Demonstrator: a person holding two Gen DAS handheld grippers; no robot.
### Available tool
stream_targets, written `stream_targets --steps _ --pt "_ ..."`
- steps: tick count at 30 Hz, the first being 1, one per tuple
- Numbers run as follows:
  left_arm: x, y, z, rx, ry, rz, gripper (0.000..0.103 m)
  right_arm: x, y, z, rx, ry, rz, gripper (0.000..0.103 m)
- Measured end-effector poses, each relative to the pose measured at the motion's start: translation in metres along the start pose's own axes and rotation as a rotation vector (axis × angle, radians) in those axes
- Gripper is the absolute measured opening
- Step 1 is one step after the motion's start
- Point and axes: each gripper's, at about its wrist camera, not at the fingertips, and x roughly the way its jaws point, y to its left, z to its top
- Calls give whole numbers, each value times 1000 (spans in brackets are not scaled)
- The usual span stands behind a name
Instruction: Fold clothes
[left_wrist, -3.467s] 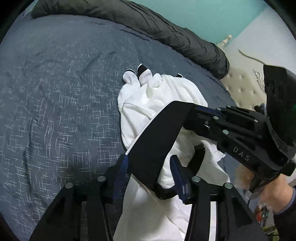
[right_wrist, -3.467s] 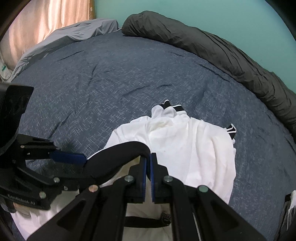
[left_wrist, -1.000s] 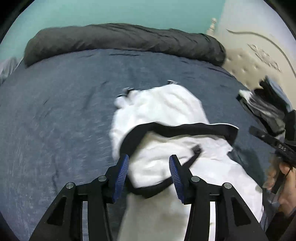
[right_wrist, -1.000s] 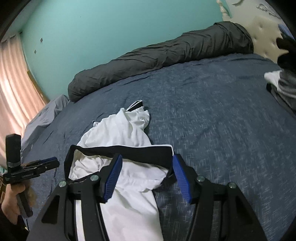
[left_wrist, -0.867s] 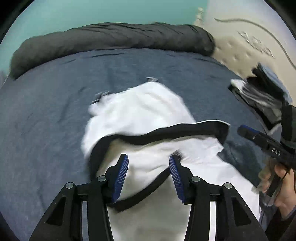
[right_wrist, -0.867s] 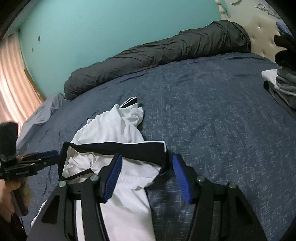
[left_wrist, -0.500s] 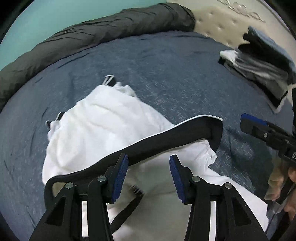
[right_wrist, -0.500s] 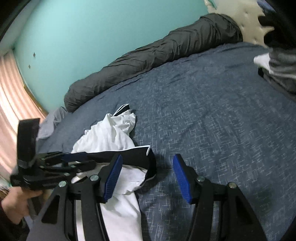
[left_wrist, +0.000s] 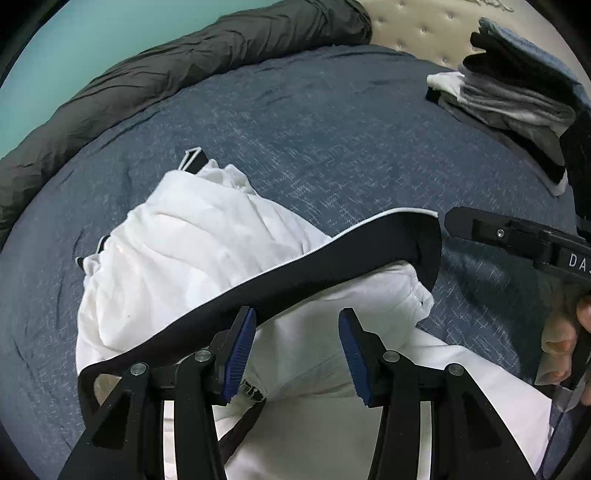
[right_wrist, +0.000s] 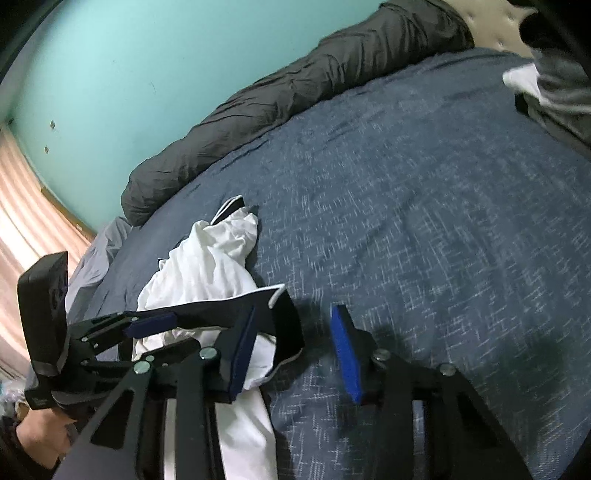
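Left wrist view: the white garment lies rumpled on the blue bedspread, its long axis running from 6 toward 11 o'clock; it looks soft and light, best pinched at the firmer black waistband. The left gripper gapes wide, holding nothing. Right wrist view: the right gripper likewise stands wide and empty, the waistband at 9 o'clock beside it.

One crumpled white garment with black waistband. One stack of folded grey, white and dark clothes near bed's headboard corner. One rolled dark grey duvet along far edge. Two black grippers with blue pads: left gripper, right gripper.
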Motion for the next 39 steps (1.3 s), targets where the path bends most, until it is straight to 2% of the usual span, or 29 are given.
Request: stream_targets --steps 1,3,9,15,25,34,39 --pt "1 0 0 1 0 -4 51 3 -3 0 21 9 19 37" --pt "4 0 0 5 0 -9 51 8 -8 -1 49 24 35 25" --pt "6 3 1 12 -6 1 50 15 -6 -4 56 49 78 13" --pt "-12 4 7 -1 -56 11 50 14 -6 -5 56 47 79 10" --pt "13 7 17 -3 -10 15 50 12 -9 -4 77 44 91 9" --pt "9 1 22 43 -31 34 50 12 -7 -4 75 44 98 6" --pt "4 -8 26 125 -36 38 50 12 -9 -4 85 47 102 6"
